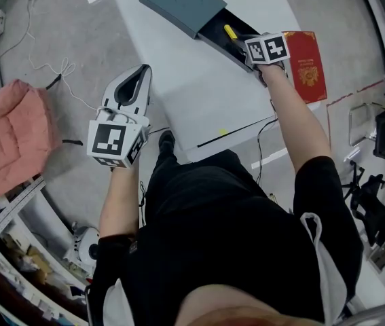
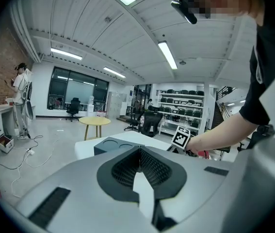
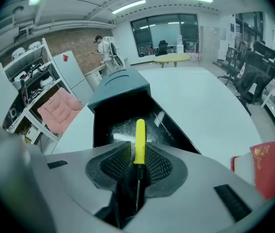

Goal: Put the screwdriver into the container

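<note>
Nearest the head camera, note a torso in a black shirt (image 1: 233, 250), both arms stretched out ahead of it. Find the right gripper (image 3: 137, 154) at the open drawer (image 3: 122, 123) of the container (image 1: 178, 2), fingers clamped on the screwdriver (image 3: 139, 137). Grips it at the foot of the yellow handle, where the black collar begins, with the handle pointing ahead over the drawer and the thin shaft running back between the pads. Holds it above the drawer's dark floor; cannot tell whether any part touches down yet. Find the left gripper (image 2: 139, 152) well apart from the container, off the near edge of the counter (image 1: 199, 94), fingers together at the tips with nothing between them. See also a red booklet (image 1: 307, 63) lying just beside the container's drawer end.

Judge the screwdriver light, stiff and hard, in little danger from a short drop. Expect the smooth round handle to swivel or roll in a narrow pinch, so take hold across the handle, as here, not on the slim shaft. Lower close to the drawer floor before parting the fingers, lest it bounce or roll against the drawer wall.
</note>
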Motion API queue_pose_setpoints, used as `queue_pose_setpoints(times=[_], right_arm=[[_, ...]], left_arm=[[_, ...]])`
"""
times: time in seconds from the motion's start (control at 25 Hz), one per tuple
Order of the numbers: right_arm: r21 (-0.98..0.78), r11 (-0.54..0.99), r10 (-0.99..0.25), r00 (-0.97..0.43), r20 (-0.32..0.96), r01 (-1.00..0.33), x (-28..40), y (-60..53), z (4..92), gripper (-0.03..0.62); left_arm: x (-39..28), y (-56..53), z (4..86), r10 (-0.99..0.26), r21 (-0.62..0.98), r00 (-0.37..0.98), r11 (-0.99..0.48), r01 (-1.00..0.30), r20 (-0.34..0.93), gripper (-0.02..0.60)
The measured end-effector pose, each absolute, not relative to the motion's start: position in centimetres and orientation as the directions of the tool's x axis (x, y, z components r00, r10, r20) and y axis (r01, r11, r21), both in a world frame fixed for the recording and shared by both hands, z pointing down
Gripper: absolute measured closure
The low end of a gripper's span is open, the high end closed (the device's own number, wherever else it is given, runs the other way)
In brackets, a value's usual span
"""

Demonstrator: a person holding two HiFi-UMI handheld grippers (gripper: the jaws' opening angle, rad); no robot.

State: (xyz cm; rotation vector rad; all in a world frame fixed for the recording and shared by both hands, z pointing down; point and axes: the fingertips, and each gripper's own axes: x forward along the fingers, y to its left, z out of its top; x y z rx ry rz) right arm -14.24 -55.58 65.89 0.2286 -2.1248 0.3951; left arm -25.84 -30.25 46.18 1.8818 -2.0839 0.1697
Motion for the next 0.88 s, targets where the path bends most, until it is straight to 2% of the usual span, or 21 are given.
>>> queue_pose_setpoints(times=[0.36, 0.88], right_arm=[[-0.165, 0.91, -0.12, -0.622, 0.774, -0.38, -12.4, -53.9, 60.2, 0.491], [-0.244, 0.859, -0.272, -0.805, 0.528, -0.451, -7.1, -40.8, 49.1, 0.528]], left_arm=[[-27.5, -25.7, 43.0, -0.958, 0.1, -0.103, 0.134, -0.986, 0.267, 0.565], [-26.2, -18.2, 39.1, -0.981, 0.055, 0.046, -0.036, -0.998, 0.191, 0.565]])
